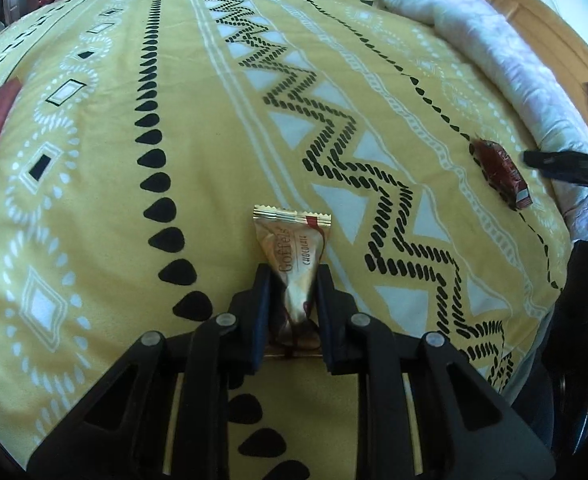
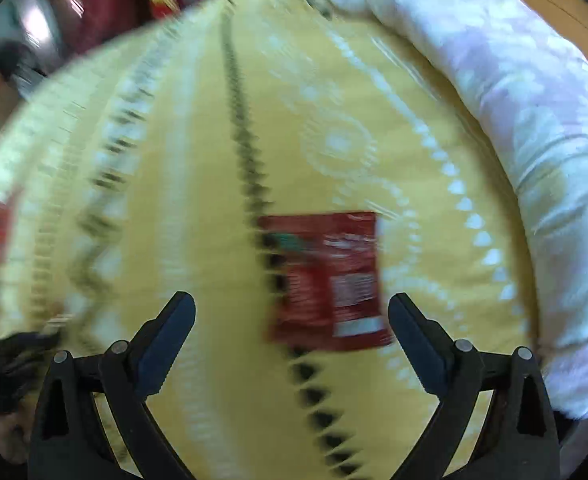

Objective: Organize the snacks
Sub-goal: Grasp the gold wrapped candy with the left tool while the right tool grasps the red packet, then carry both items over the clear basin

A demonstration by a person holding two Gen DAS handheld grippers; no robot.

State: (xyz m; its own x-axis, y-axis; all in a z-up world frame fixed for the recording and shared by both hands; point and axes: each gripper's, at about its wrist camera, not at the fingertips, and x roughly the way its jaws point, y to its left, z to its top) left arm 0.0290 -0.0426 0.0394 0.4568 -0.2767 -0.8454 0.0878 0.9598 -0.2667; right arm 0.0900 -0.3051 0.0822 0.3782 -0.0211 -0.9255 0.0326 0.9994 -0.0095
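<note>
1 gold choc wafer pkt, 1 red snack pkt, 1 yellow patterned bedsheet, 1 white quilt.

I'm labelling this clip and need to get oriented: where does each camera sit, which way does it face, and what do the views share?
Left wrist: sits on the left gripper, facing down at the yellow patterned bedspread; its fingers clamp a gold triangular chocolate wrapper.
Right wrist: sits on the right gripper, blurred, jaws open over a red flat snack packet.
Shared: the bedspread, the red packet and the white quilt.
</note>
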